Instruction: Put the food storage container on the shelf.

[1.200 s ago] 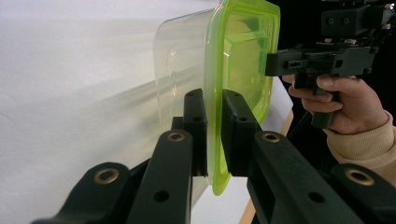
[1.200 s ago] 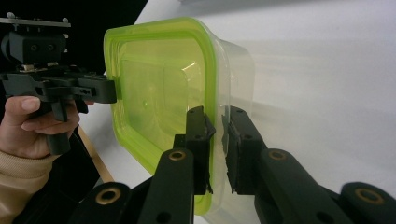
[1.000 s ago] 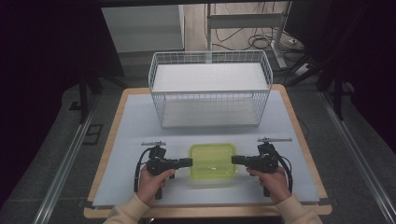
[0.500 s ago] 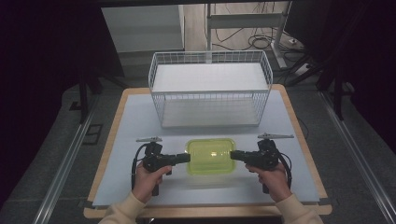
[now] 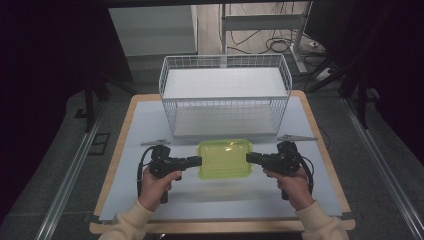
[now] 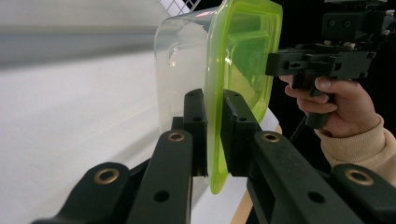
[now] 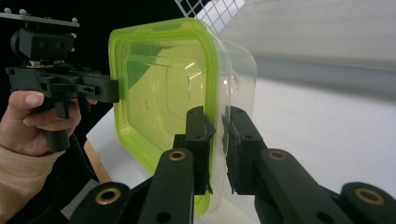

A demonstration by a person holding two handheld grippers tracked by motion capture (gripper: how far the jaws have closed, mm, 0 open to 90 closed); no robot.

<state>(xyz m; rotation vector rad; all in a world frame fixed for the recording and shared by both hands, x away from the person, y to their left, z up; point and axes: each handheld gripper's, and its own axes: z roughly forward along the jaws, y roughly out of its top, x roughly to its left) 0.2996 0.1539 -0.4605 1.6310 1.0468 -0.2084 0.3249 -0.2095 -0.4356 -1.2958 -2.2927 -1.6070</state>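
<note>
Holding the green-lidded box (image 5: pixel 224 159) by its thin lid rim, the left gripper (image 5: pixel 196 161) pinches at 9 o'clock and the right gripper (image 5: pixel 251 157) at 3 o'clock. It sits just before the wire basket (image 5: pixel 225 102), over the worktop (image 5: pixel 131 134). Uneven hands could tip it, and it might slip out.

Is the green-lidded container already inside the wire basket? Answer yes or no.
No: the container is held between both grippers in front of the wire basket, outside it.

container (image 5: pixel 224 159): glossy clear plastic, smooth translucent green plastic lid | grippers, left (image 5: pixel 196 161) and right (image 5: pixel 251 157): matt black plastic, brass-coloured rivets | basket (image 5: pixel 224 95): white-coated wire | table (image 5: pixel 320 135): matt white top, wood edge | sleeves: cream cloth
</note>
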